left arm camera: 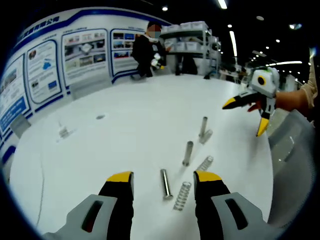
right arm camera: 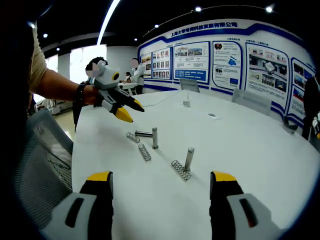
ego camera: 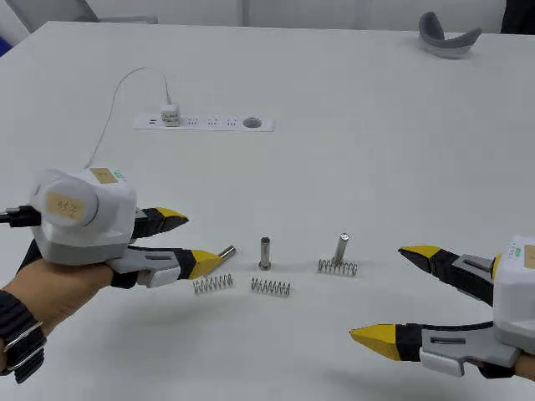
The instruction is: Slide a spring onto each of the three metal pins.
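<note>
Left hand-held gripper (ego camera: 196,241): jaws spread, holding nothing, hovering low at the left end of the row. In my left gripper view the fallen pin (left arm camera: 165,183) lies on the table (ego camera: 351,167) between and just ahead of its yellow tips. Right hand-held gripper (ego camera: 380,292): jaws spread wide, empty, near the row's right end but apart from it. Pins, three: fallen pin, on its side at the left; middle pin (ego camera: 265,252), upright; right pin (ego camera: 341,247), upright. Springs, three, all loose on the table, none threaded: left spring (ego camera: 213,284) just beside the fallen pin; middle spring (ego camera: 271,287) just in front of the middle pin; right spring (ego camera: 338,267) at the foot of the right pin, seemingly touching it. Status, as I judge it: task at its start, step in hand a first pickup on the left. Handling note: I would close the left jaws on the fallen pin near one end, leaving most of its length free. I would then bring the left spring with the right hand-held gripper, pinched lightly across the coils at its trailing end so the bore is left open. Line the spring's axis with the pin before pushing; a skewed approach would likely snag a coil or flick the spring away.
</note>
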A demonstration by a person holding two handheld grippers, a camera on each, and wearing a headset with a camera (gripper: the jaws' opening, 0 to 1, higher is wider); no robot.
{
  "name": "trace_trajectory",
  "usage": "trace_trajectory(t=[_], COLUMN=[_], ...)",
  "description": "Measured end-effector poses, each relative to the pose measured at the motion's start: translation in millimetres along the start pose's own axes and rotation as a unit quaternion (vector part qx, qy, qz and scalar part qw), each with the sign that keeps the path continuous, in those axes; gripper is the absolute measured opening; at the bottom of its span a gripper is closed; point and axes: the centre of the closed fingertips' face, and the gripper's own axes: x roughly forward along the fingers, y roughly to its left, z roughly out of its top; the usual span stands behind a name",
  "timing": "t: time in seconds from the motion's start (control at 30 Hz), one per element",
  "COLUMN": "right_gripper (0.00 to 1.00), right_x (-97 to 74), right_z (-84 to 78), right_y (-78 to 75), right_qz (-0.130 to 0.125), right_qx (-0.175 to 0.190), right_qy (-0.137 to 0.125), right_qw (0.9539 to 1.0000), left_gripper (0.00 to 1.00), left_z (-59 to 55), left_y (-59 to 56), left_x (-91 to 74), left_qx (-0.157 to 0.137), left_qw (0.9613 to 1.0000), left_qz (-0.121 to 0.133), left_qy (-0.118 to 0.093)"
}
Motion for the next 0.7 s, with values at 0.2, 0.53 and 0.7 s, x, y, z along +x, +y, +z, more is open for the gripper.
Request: trace_trajectory(t=[0.2, 0.53, 0.7], right_gripper=[0.81, 0.81, 0.81], right_x=[-0.3, 0.1, 0.5], right_z=[-0.8, -3.6, -3.5], right_y=[0.0, -0.8, -0.4], right_qz=[-0.001, -0.003, -0.003], right_qx=[0.001, 0.005, 0.004], right_qy=[0.001, 0.003, 0.004], right_qw=[1.0000, 1.0000, 1.0000], left_gripper=[0.48, 0.44, 0.41], left_z=[-0.8, -9.9, -13.0], left_y=[1.8, 9.5, 6.1], left_x=[11.2, 25.1, 32.5], left_qx=[0.002, -0.003, 0.002], left_qw=[0.9999, 0.9991, 0.9984], left_qz=[0.000, 0.010, 0.008], left_qy=[0.011, 0.040, 0.056])
